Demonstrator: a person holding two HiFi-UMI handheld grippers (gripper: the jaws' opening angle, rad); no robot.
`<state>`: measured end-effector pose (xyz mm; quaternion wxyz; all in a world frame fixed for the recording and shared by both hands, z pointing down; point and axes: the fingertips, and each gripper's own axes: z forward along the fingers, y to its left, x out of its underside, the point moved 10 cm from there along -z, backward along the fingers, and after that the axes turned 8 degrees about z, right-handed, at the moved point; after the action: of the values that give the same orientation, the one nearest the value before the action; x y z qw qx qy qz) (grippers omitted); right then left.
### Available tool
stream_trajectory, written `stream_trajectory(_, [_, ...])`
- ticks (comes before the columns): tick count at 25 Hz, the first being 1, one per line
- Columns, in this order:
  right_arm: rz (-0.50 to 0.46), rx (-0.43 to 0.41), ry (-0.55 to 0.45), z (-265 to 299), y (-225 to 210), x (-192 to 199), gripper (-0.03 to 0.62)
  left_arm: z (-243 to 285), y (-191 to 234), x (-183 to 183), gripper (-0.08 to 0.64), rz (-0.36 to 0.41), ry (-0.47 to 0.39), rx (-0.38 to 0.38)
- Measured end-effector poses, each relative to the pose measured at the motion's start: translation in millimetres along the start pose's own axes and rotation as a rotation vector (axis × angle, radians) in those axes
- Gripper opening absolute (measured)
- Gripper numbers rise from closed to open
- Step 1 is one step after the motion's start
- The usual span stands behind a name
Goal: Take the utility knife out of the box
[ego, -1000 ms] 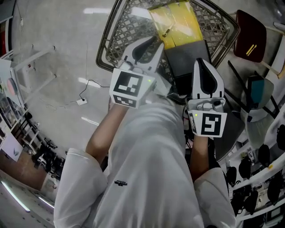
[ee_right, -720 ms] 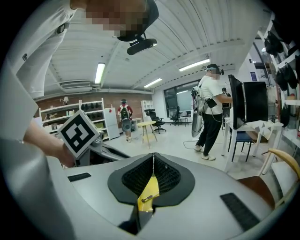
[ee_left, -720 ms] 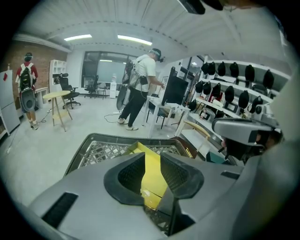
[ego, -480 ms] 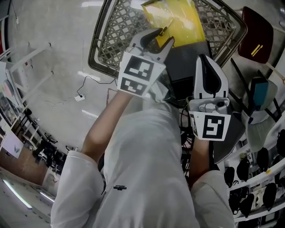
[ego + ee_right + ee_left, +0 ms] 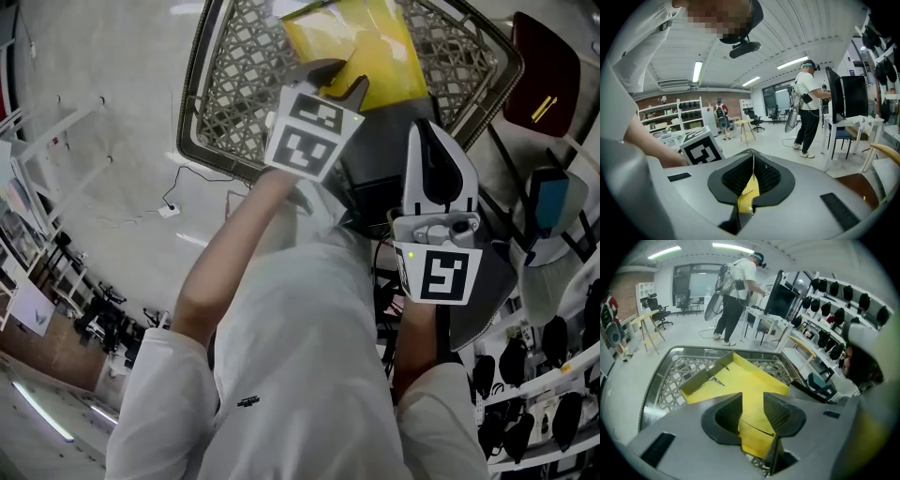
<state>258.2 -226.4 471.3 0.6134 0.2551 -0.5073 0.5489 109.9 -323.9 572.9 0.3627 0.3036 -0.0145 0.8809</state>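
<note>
A flat yellow cardboard box (image 5: 367,39) with its flaps spread lies in a metal mesh basket (image 5: 194,103). My left gripper (image 5: 337,77) hangs over the near end of the box, pointing steeply down. In the left gripper view the box (image 5: 740,380) fills the gap between the jaws of the left gripper (image 5: 752,398), which are opening, and nothing is held. No utility knife shows in any view. My right gripper (image 5: 424,129) is held to the right of the basket with its jaws shut; in the right gripper view its tips (image 5: 753,154) meet, with only a bit of yellow showing below.
The mesh basket's rim (image 5: 656,376) rings the box. A dark case (image 5: 389,141) lies at the basket's near right. A dark red chair (image 5: 539,84) stands at the right, and a rack of headsets (image 5: 553,375) lower right. A person (image 5: 738,291) stands at desks far back.
My left gripper has moved forward and down over the yellow box, and its jaws have spread apart. The right gripper has shifted only slightly.
</note>
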Motion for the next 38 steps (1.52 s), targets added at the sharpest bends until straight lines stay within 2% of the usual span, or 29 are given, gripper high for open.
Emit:
stream_trajectory(5, [0.002, 0.016, 0.013, 1, -9, 6, 0.003, 25, 8, 0, 0.140, 0.022, 0.101, -0.056])
stream_trajectory(8, [0.008, 0.030, 0.024, 0, -14, 11, 0.003, 40, 10, -2, 0.140, 0.078, 0.180, -0.082])
stream_trajectory(11, [0.009, 0.038, 0.027, -1, -17, 13, 0.003, 53, 12, -4, 0.140, 0.114, 0.239, -0.084])
stream_trajectory(20, [0.021, 0.049, 0.023, 0, -24, 10, 0.003, 81, 22, -7, 0.112, 0.129, 0.367, -0.099])
stream_trajectory(24, [0.027, 0.046, 0.015, 0, -23, 10, 0.003, 90, 24, -1, 0.110, 0.141, 0.451, -0.078])
stream_trajectory(30, [0.033, 0.044, 0.018, -1, -23, 10, 0.003, 93, 24, -5, 0.103, 0.139, 0.482, -0.073])
stream_trajectory(32, [0.034, 0.043, 0.014, -2, -23, 10, 0.003, 92, 25, -4, 0.051, 0.134, 0.477, -0.073])
stream_trajectory(38, [0.033, 0.049, 0.006, -7, -25, 5, 0.003, 88, 26, -3, 0.048, 0.130, 0.471, -0.058])
